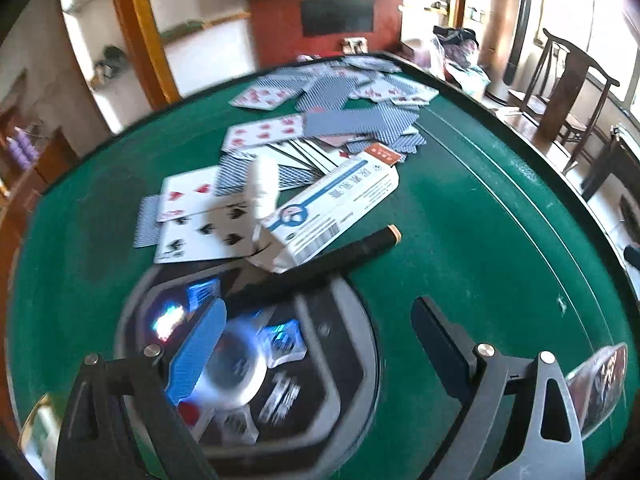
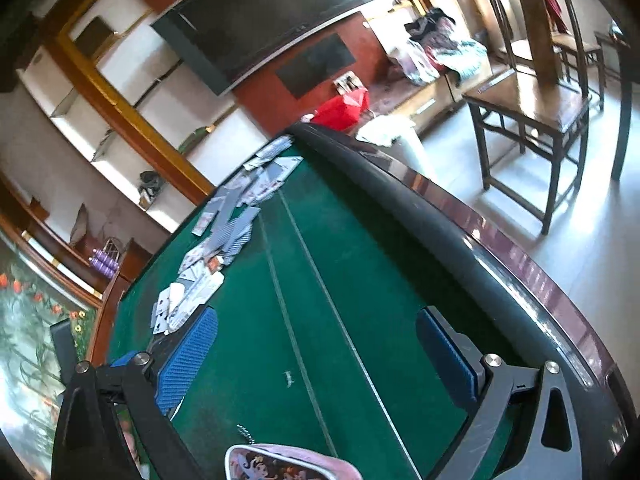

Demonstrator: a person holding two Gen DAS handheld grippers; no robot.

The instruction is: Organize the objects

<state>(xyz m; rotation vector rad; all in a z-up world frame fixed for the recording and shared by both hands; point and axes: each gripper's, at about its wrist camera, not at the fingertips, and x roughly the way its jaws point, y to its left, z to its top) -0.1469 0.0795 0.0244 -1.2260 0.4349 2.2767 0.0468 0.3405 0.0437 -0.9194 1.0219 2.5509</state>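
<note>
Playing cards lie scattered, face up and face down, across the green felt table. A white and blue card box lies open among them, with a black marker leaning against it. My left gripper is open and empty above the table's round centre panel. In the right wrist view the cards trail along the left of the felt. My right gripper is open and empty over bare felt. A pink pencil case lies at the bottom edge.
The table has a dark padded rim. A wooden chair stands beyond it on the right. A clear pouch lies at the lower right of the left wrist view. A television and shelves fill the far wall.
</note>
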